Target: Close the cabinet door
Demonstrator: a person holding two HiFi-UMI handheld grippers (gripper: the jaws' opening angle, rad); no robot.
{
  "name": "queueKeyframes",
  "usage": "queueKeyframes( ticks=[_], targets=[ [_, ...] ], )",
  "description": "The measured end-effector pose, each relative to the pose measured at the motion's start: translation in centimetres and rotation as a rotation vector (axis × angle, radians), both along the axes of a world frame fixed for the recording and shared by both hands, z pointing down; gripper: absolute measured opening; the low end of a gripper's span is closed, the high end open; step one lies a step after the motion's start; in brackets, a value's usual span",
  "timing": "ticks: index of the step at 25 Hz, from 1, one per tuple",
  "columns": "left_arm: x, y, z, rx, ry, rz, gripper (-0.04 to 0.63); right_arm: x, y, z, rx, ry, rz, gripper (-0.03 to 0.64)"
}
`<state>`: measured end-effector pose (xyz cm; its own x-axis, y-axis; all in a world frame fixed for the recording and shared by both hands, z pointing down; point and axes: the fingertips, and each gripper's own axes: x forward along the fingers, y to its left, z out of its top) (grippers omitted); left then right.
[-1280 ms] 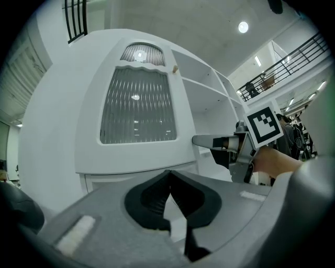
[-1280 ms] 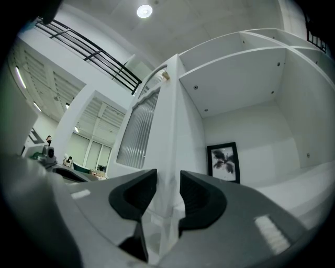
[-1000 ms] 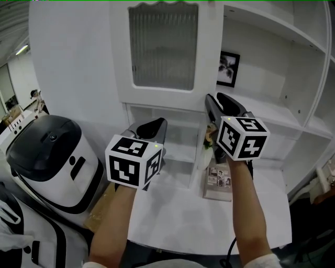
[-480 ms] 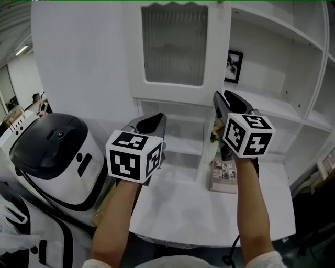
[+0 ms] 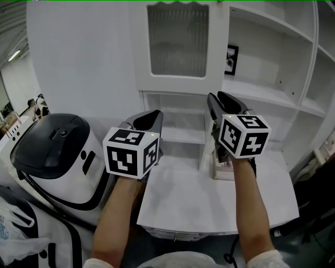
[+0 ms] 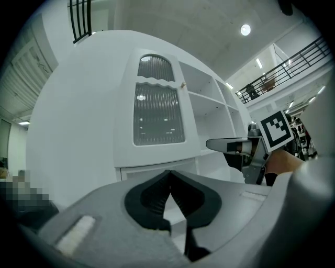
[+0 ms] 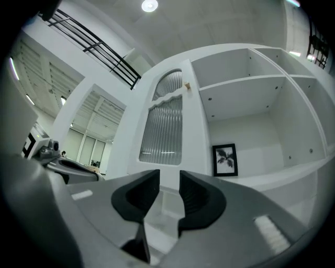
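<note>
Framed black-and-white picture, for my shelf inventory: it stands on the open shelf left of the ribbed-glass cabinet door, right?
Not left: the head view shows the framed black-and-white picture on the open shelf right of the ribbed-glass cabinet door.

Bright, even light from ceiling lamp (image 7: 149, 5) (fisheye edges dark)

Cabinet door (image 5: 178, 44) top centre, small cubby shelves (image 5: 178, 133) directly under it. Open shelves (image 5: 272, 94) to the door's right, with a framed picture (image 5: 231, 59) on one, just beside the door edge. Tabletop (image 5: 193, 204) in front of the cabinet, photo card (image 5: 222, 172) on it near the back. Domed appliance (image 5: 57, 152) left of the tabletop.
</note>
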<state>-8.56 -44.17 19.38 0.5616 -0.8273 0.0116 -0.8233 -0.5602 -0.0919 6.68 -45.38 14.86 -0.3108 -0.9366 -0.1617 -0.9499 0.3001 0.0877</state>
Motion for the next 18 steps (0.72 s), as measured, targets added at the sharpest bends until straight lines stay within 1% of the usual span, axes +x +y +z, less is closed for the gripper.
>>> queueKeyframes(
  ticks=[14, 16, 18],
  targets=[
    [-5.5, 4.6, 0.2, 0.019, -0.012, 0.003, -0.003, -6.4, 6.6, 1.5, -0.024, 0.002, -0.019, 0.057],
    [-6.0, 5.1, 0.1, 0.024, -0.014, 0.005, -0.003, -7.0, 7.4, 1.8, -0.03, -0.002, -0.026, 0.039],
    [-6.4, 5.5, 0.0, 0.028, -0.014, 0.007, -0.003, -7.6, 8.1, 2.1, -0.038, -0.006, -0.031, 0.007]
  ],
)
